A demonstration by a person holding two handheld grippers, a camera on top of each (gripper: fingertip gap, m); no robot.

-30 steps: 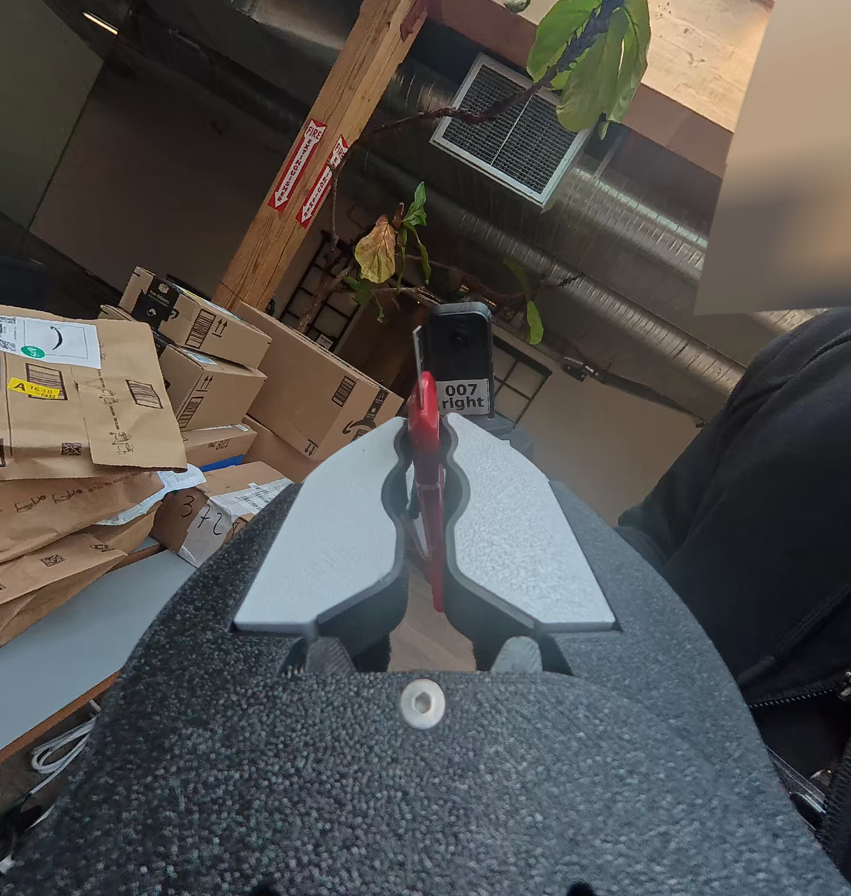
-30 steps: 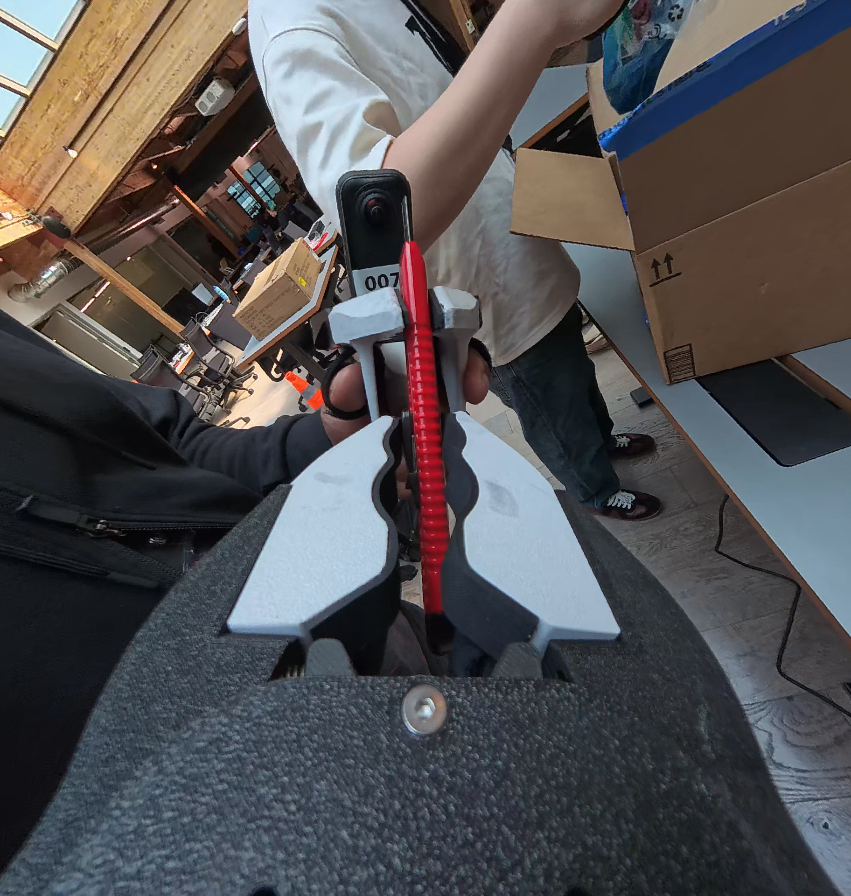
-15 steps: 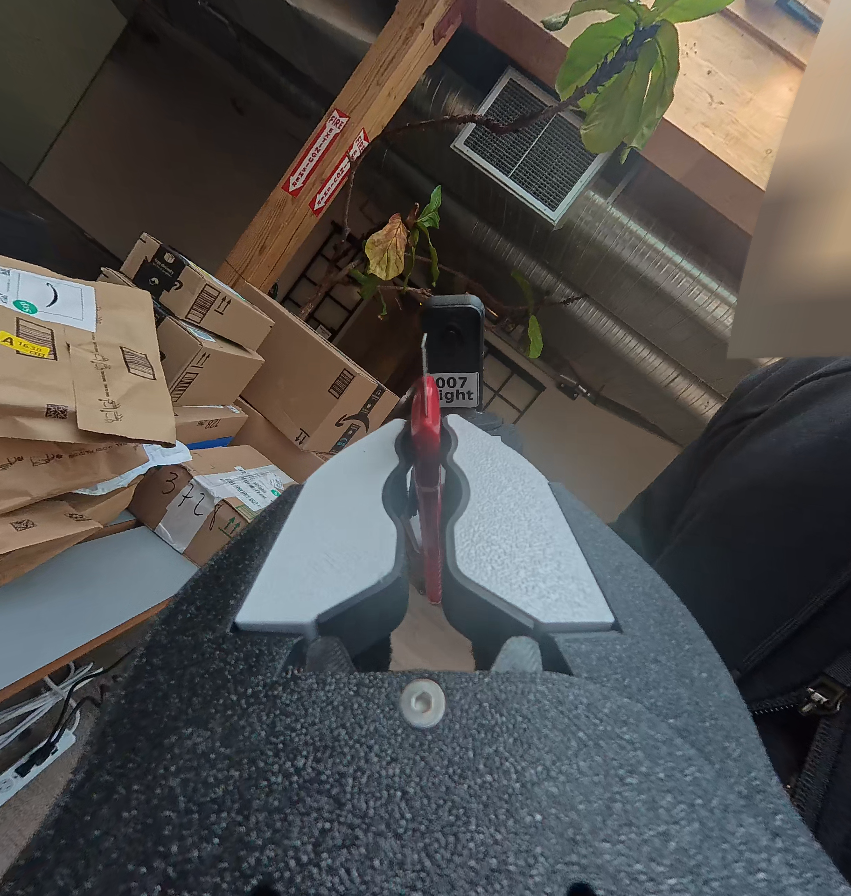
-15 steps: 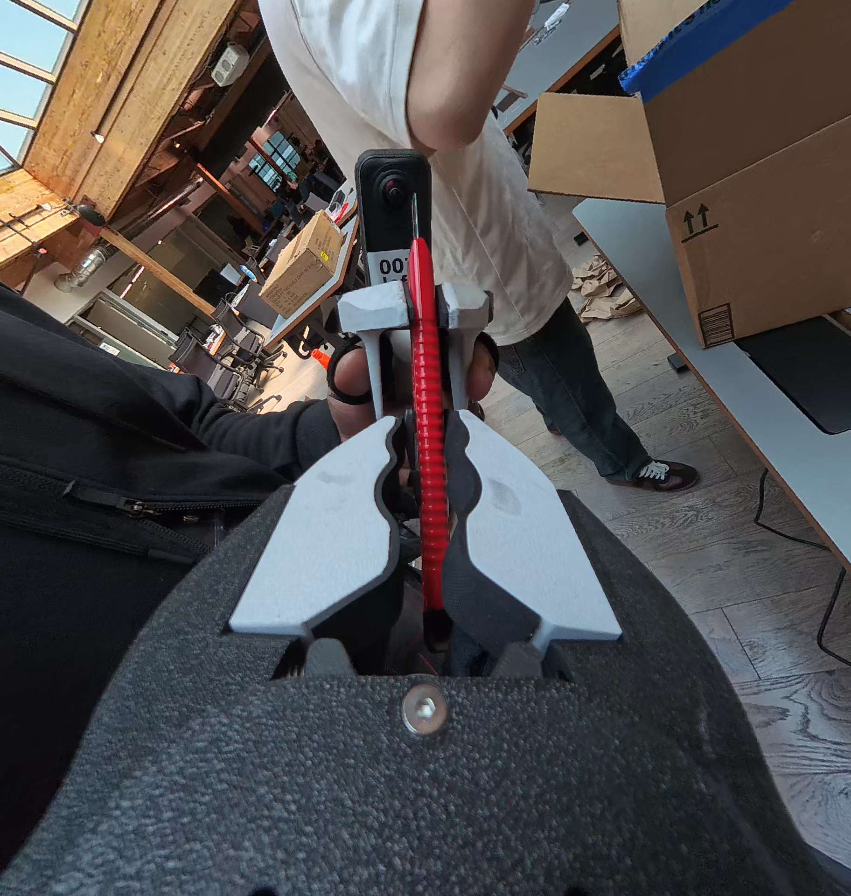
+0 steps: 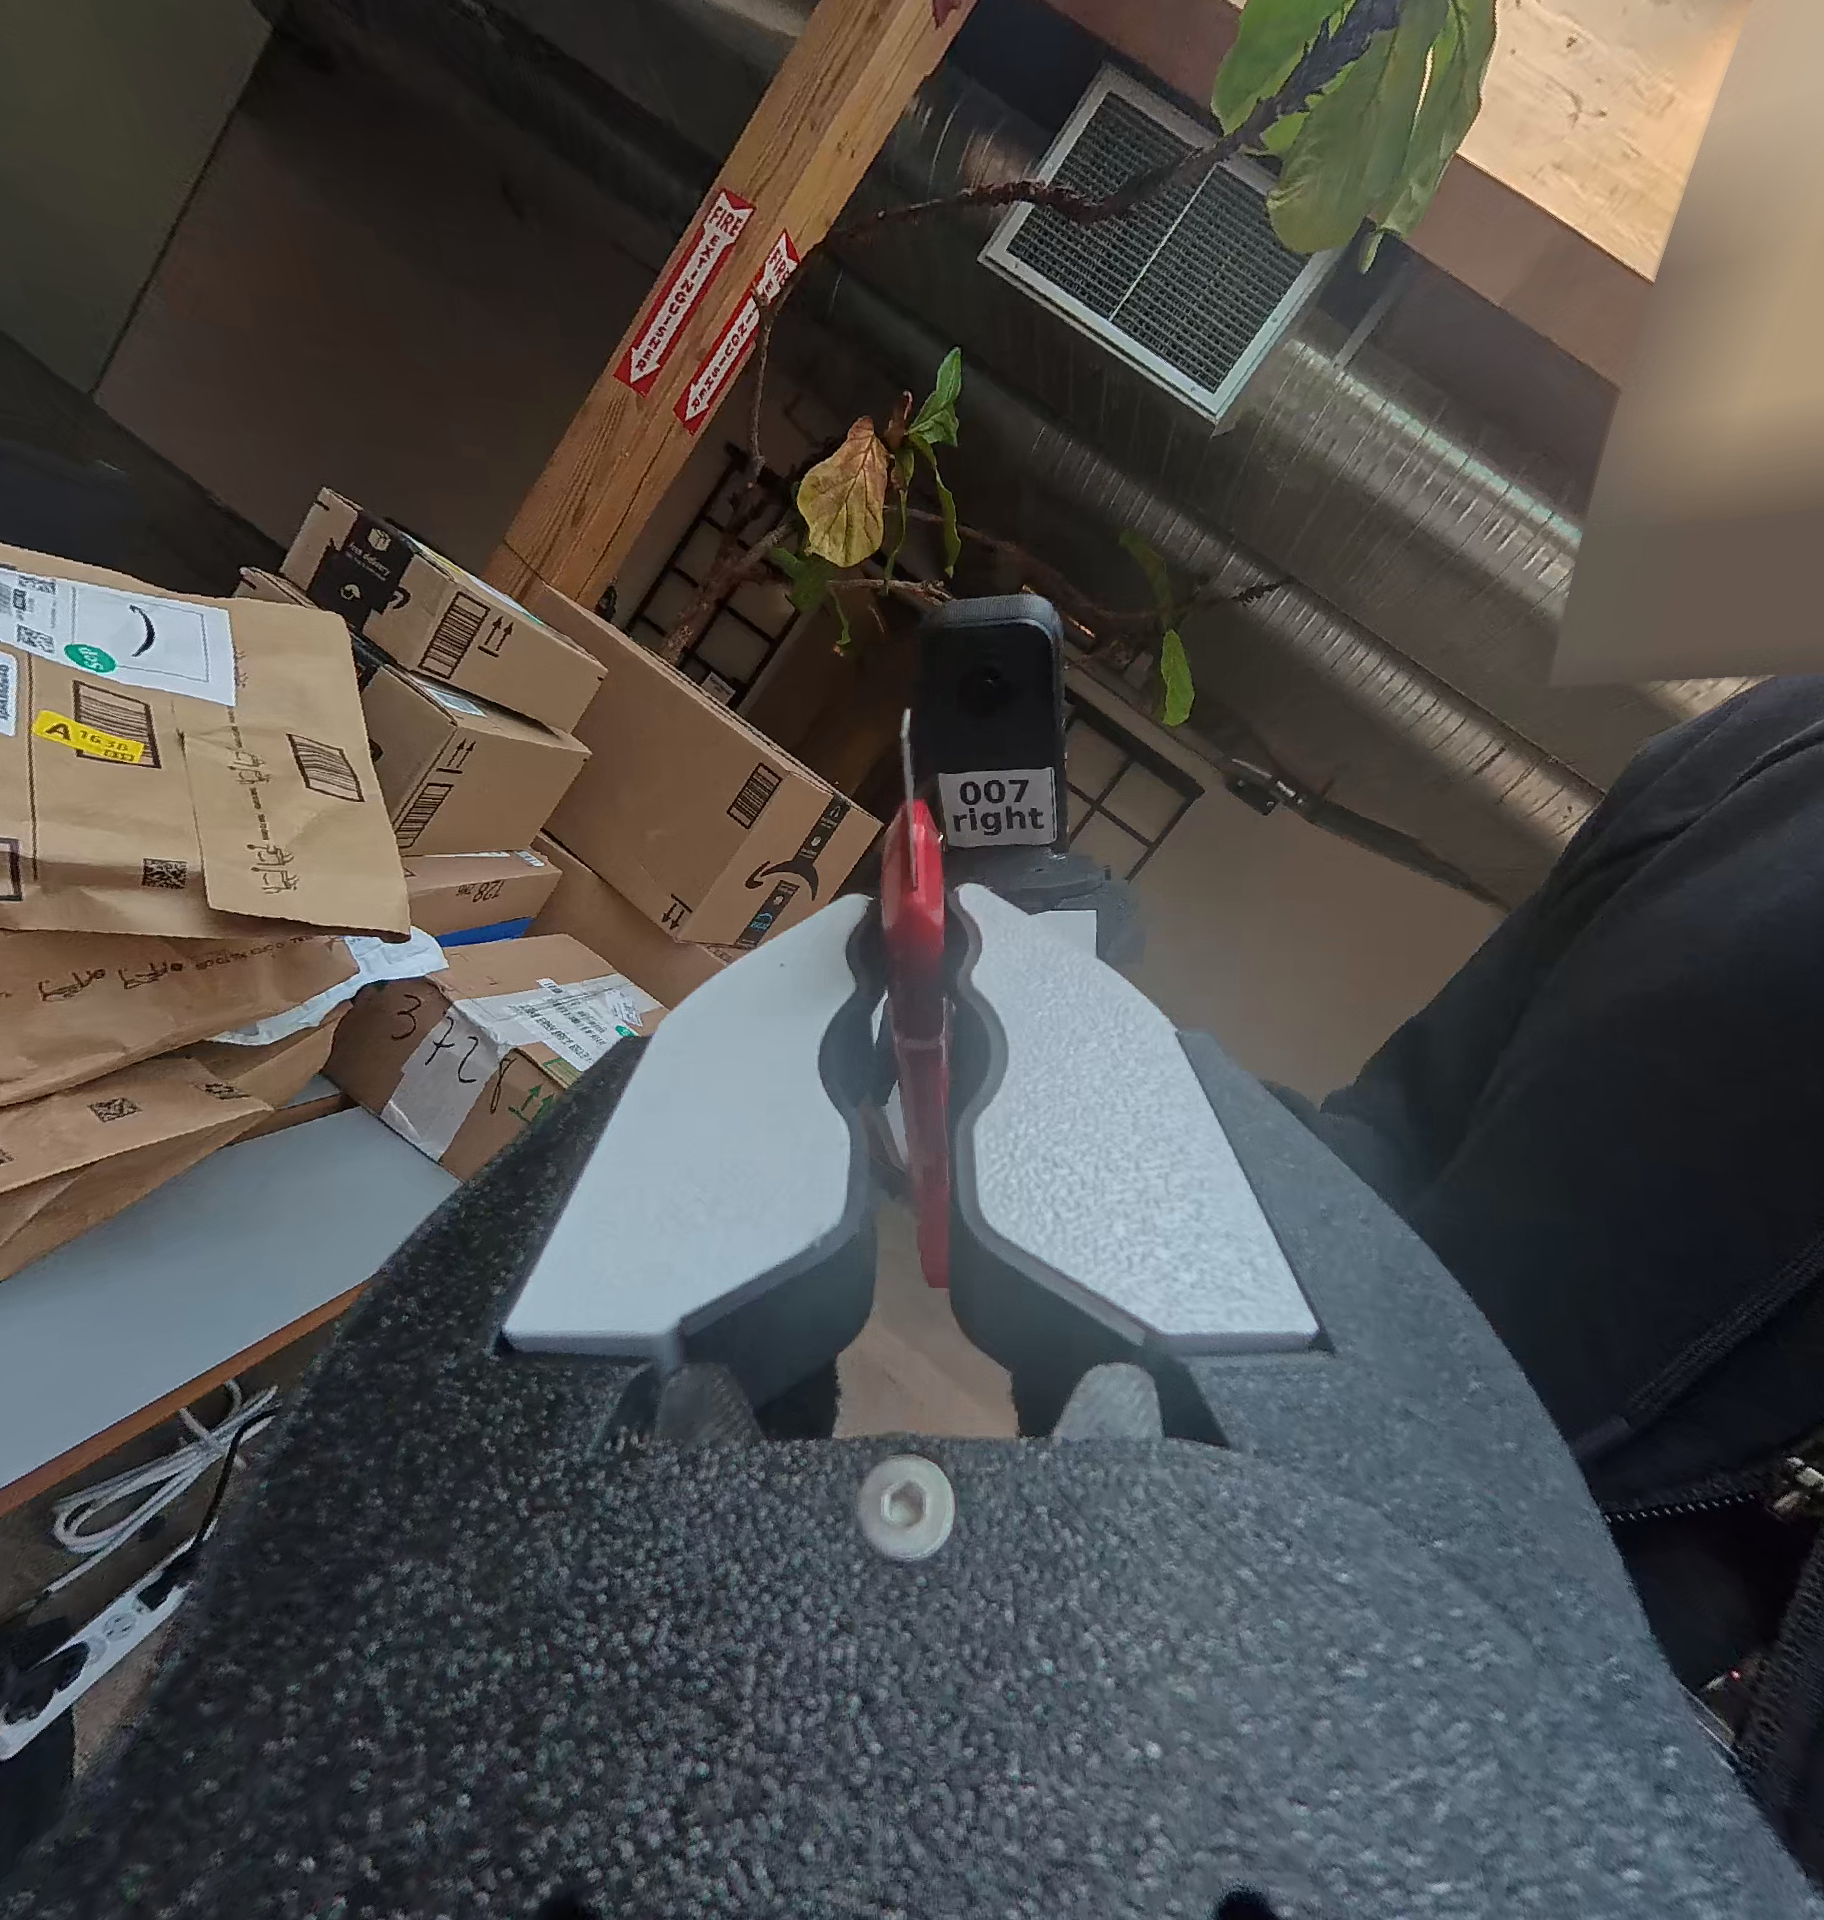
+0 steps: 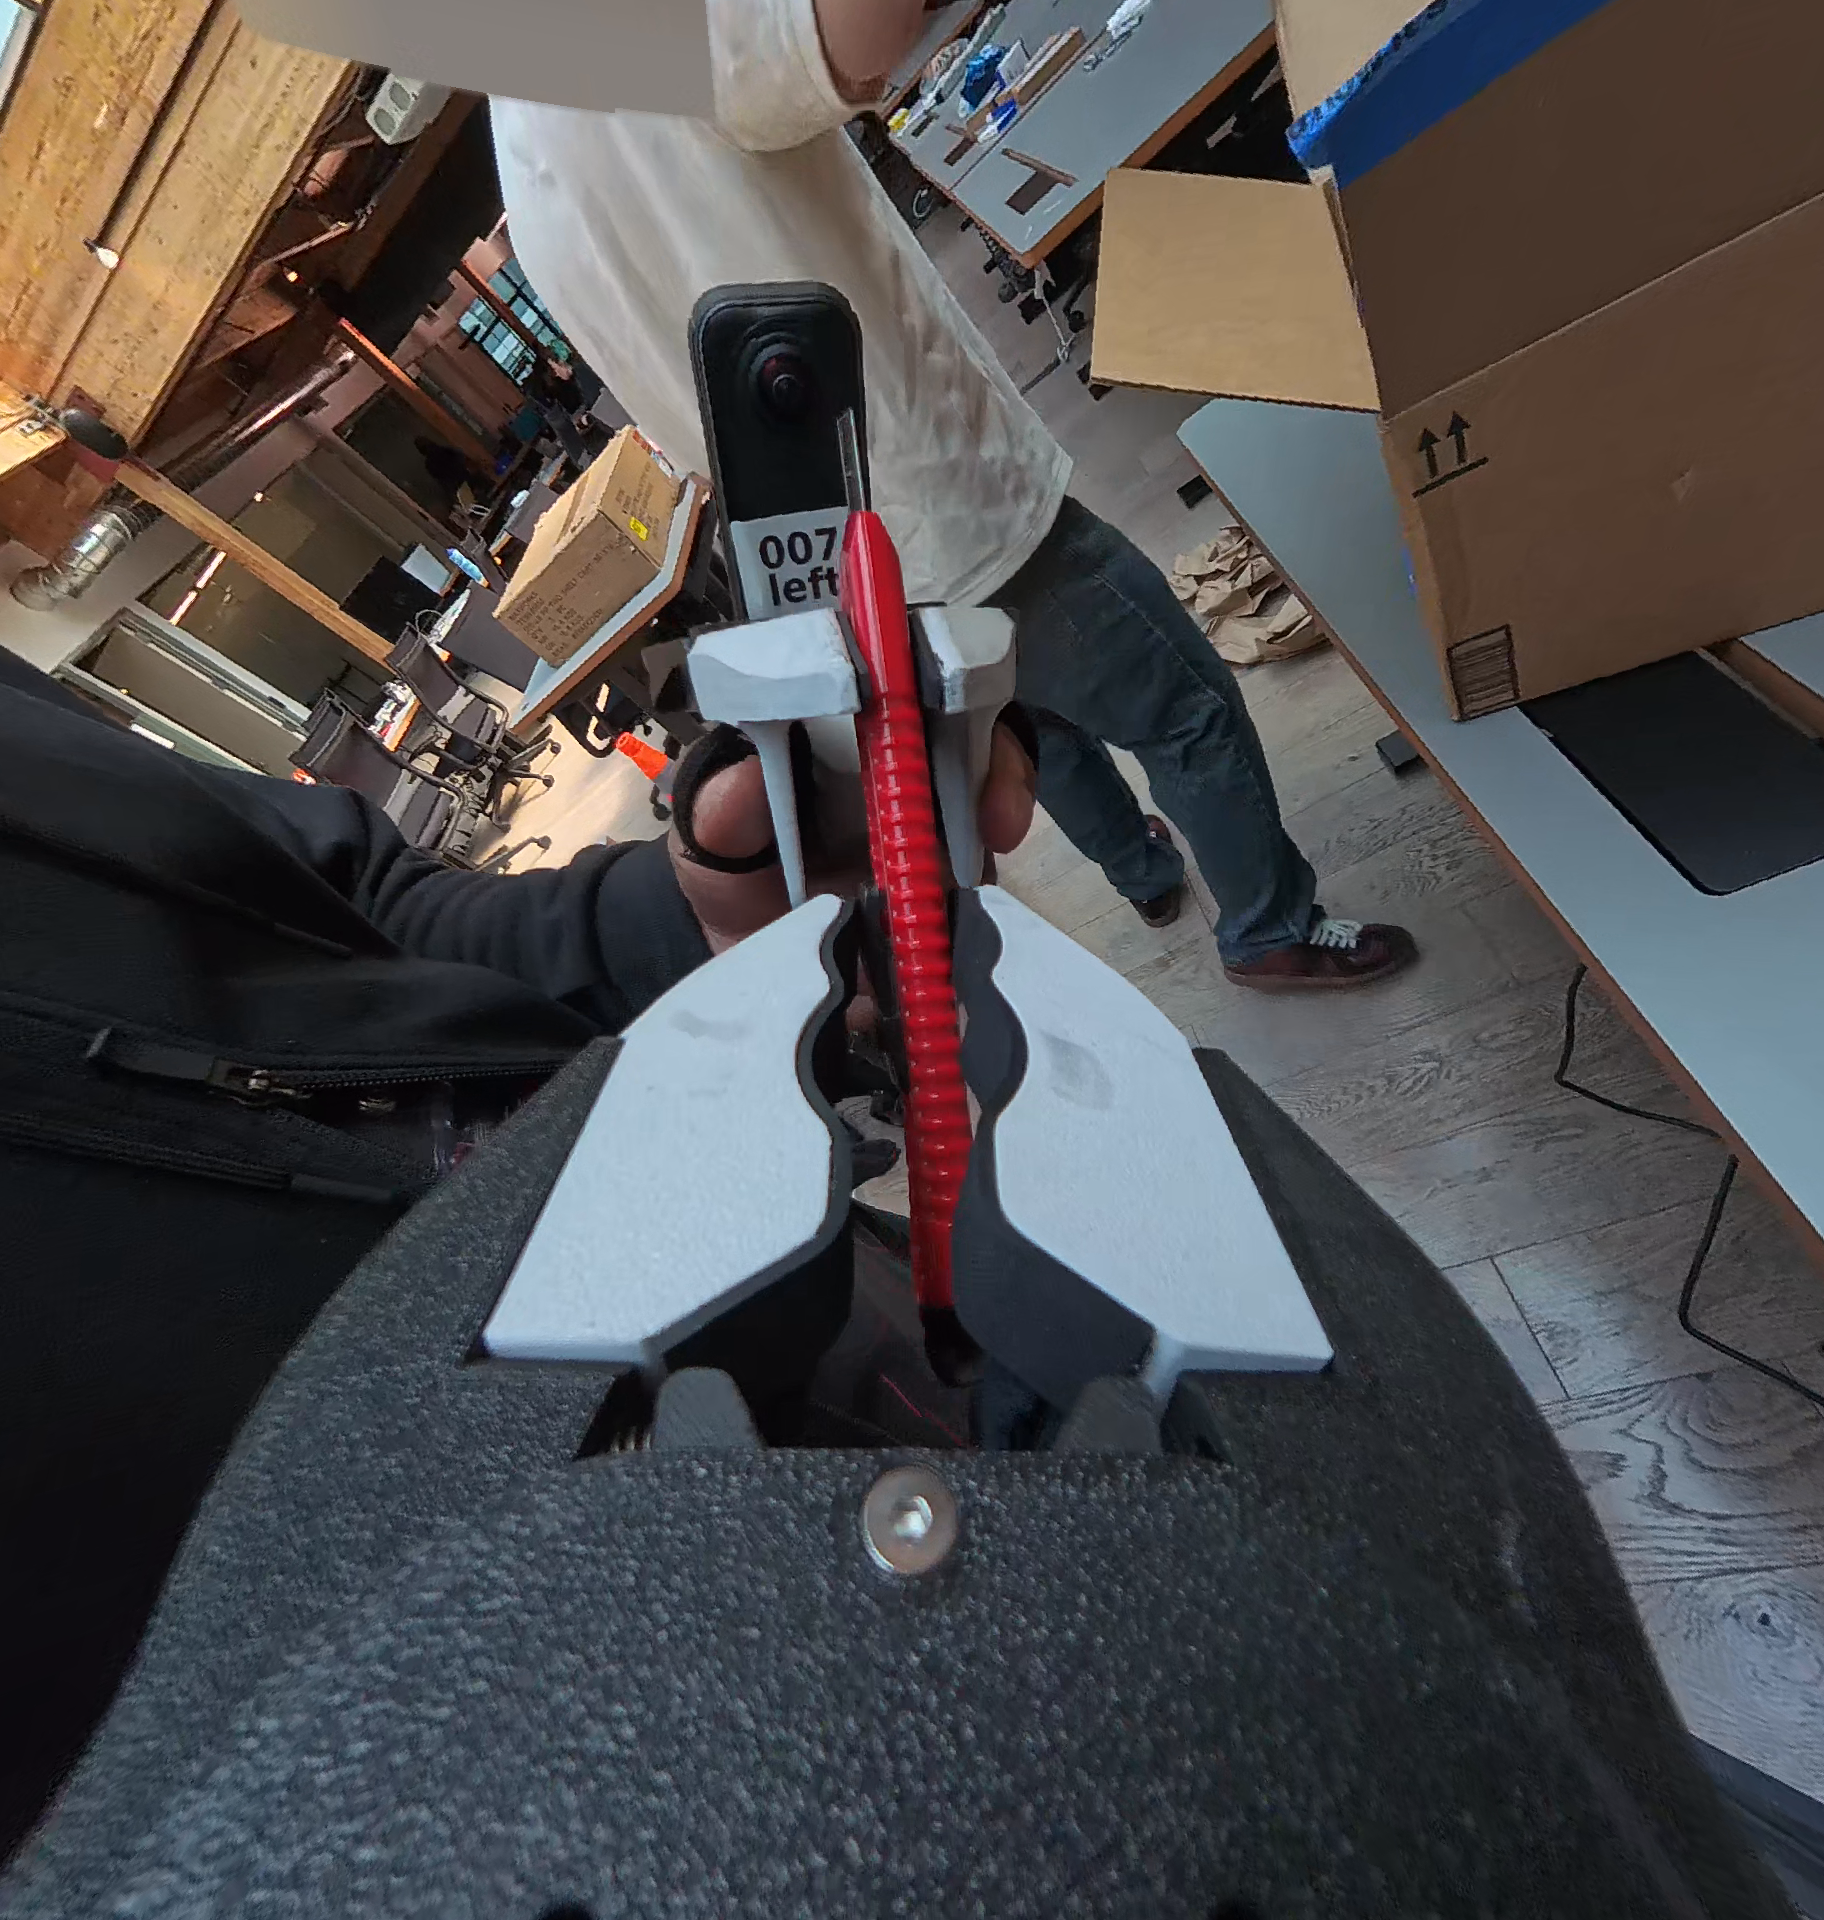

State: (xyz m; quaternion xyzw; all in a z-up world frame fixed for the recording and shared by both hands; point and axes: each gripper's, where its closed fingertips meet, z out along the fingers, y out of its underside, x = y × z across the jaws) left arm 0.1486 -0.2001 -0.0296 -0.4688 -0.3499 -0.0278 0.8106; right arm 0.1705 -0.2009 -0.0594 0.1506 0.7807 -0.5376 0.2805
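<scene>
1. Red cutter (image 6: 929,1122), blade out, is held off the desk between both tools. We see the right gripper (image 6: 905,904) pinching its ribbed handle.
2. The left gripper (image 5: 916,904) pinches the blade end, facing the right one, jaws pressed onto the red body.
3. A hand (image 6: 721,821) in a black sleeve grips the left tool.
4. Beyond, a person in a white shirt (image 6: 783,312) stands beside a grey desk (image 6: 1666,935), where an open cardboard box (image 6: 1614,468) sits at the edge.
5. On the left side, brown paper parcels (image 5: 139,790) and stacked boxes (image 5: 679,790) crowd another desk (image 5: 160,1268).
</scene>
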